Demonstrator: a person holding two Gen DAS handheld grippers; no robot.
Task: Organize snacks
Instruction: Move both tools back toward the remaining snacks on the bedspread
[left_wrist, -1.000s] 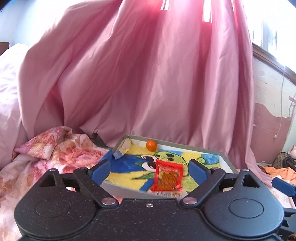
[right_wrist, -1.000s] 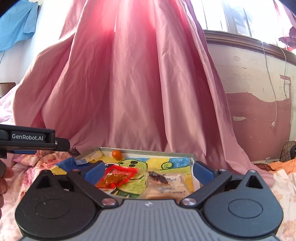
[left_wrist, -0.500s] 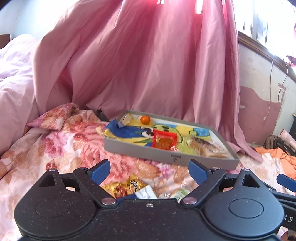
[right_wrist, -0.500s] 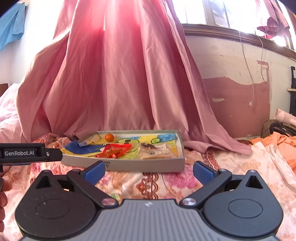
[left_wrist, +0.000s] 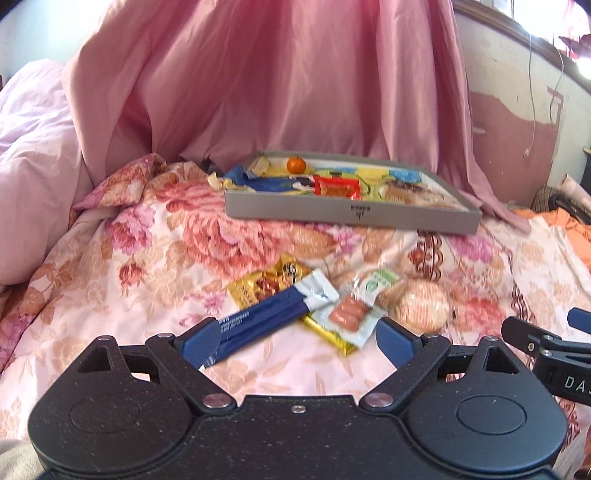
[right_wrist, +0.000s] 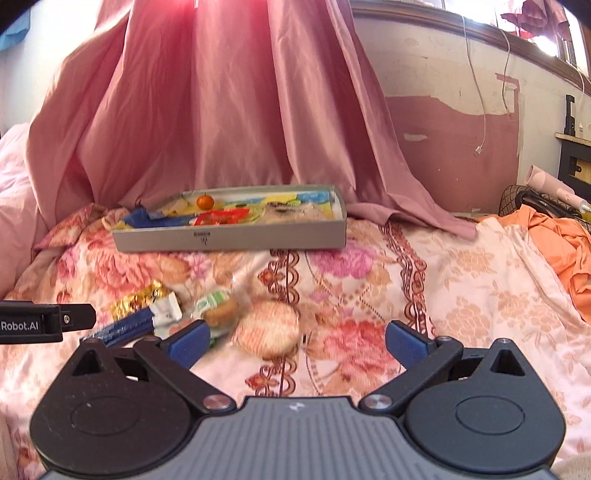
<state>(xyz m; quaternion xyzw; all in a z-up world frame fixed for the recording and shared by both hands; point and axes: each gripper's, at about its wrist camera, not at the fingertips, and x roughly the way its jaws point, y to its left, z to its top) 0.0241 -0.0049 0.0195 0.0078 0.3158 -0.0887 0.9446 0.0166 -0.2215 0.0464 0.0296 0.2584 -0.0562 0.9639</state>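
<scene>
A grey tray (left_wrist: 351, 214) (right_wrist: 229, 238) rests on the floral bedspread, holding a small orange (left_wrist: 295, 164) (right_wrist: 205, 201), a red packet (left_wrist: 336, 186) (right_wrist: 221, 216) and a pale bread packet (left_wrist: 410, 192). Nearer to me lie loose snacks: a long blue packet (left_wrist: 266, 319) (right_wrist: 125, 326) across a gold packet (left_wrist: 266, 282) (right_wrist: 140, 299), a clear sausage packet (left_wrist: 351, 310) and a round wrapped bun (left_wrist: 421, 304) (right_wrist: 267, 328). My left gripper (left_wrist: 299, 339) hovers open just short of the blue packet. My right gripper (right_wrist: 297, 341) is open above the bedspread, the bun lying ahead between its fingers, untouched.
Pink drapery (right_wrist: 221, 110) hangs behind the tray, and a pink quilt (left_wrist: 33, 166) is bunched at the left. Orange cloth (right_wrist: 554, 236) lies at the right by a peeling wall (right_wrist: 443, 122). Each gripper shows at the edge of the other's view.
Both grippers have drawn back from the tray and tipped downward. The tray now looks smaller and farther, and the loose snacks on the bedspread have come into view.
</scene>
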